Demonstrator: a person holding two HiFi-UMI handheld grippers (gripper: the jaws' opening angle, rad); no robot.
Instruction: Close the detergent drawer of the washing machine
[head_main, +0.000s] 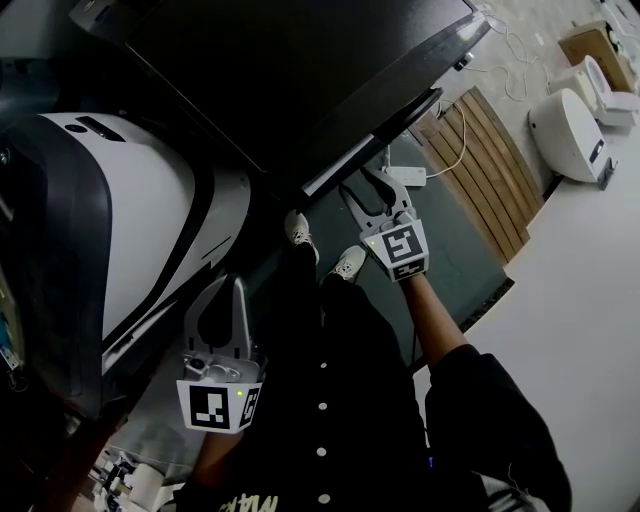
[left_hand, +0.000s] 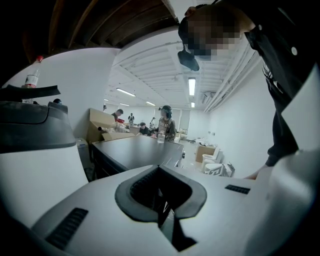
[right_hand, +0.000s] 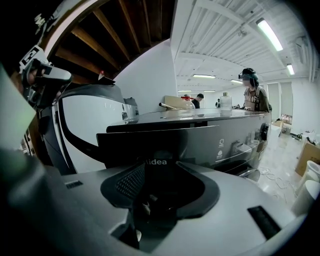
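The dark washing machine fills the top of the head view. Its detergent drawer sticks out from the front edge. In the right gripper view the drawer front, with a brand label, stands pulled out from the machine body. My right gripper is shut, its tips right at the drawer front; whether they touch it I cannot tell. My left gripper hangs lower left, shut and holding nothing, away from the drawer. Its own view looks over the shut jaw tips to the machine top.
A large white and black appliance stands close at the left. A wooden pallet, a power strip with cable and white fixtures lie to the right. My shoes are below the machine. People stand in the background.
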